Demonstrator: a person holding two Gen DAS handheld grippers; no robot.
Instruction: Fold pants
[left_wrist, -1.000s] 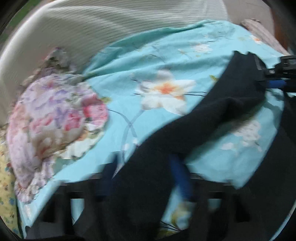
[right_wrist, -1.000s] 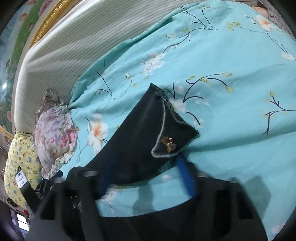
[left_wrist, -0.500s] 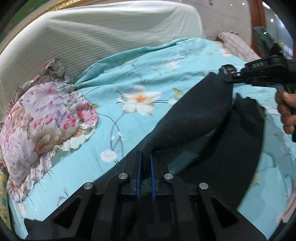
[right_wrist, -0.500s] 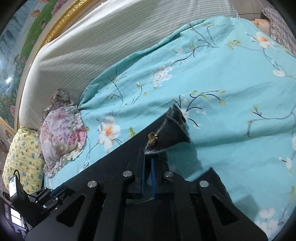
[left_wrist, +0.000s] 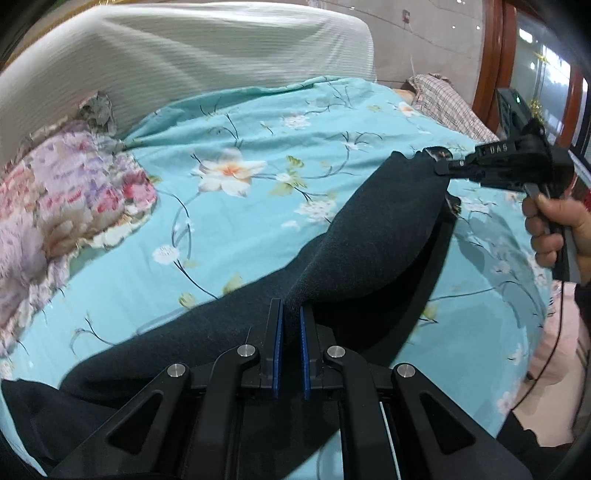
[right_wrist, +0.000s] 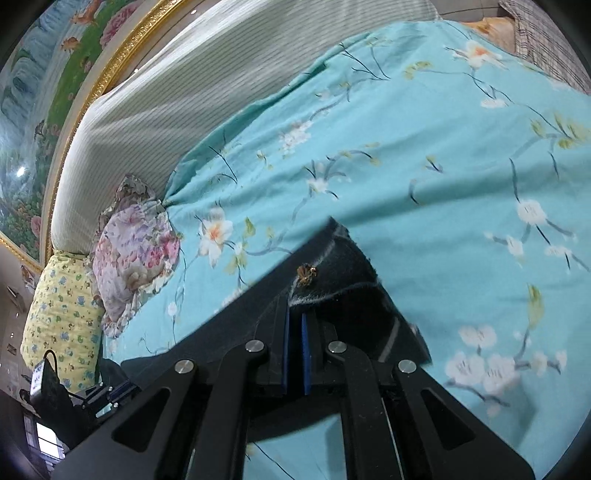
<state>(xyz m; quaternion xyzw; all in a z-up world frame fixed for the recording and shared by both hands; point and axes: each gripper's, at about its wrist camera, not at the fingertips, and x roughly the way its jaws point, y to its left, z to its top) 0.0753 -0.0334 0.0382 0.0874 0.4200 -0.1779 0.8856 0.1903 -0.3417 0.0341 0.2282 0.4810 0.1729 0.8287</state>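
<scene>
Two grippers pinch the dark pants (left_wrist: 376, 229) and hold a stretch of them up off the bed (left_wrist: 258, 155), which is covered in a turquoise floral sheet. The left gripper (left_wrist: 291, 325) has its blue fingers (left_wrist: 277, 354) pressed together on a bunched fold of the fabric. The right gripper (right_wrist: 294, 325) likewise has its fingers (right_wrist: 284, 350) clamped on the cloth just below a small gold ornament (right_wrist: 306, 275) near a frayed hem. In the left wrist view the right gripper (left_wrist: 437, 155) grips the far corner of the fabric, with a hand (left_wrist: 554, 229) on its handle. The rest of the pants trails down onto the sheet toward the bed's near edge. A floral pillow (left_wrist: 62, 206) lies at the bed's left side.
</scene>
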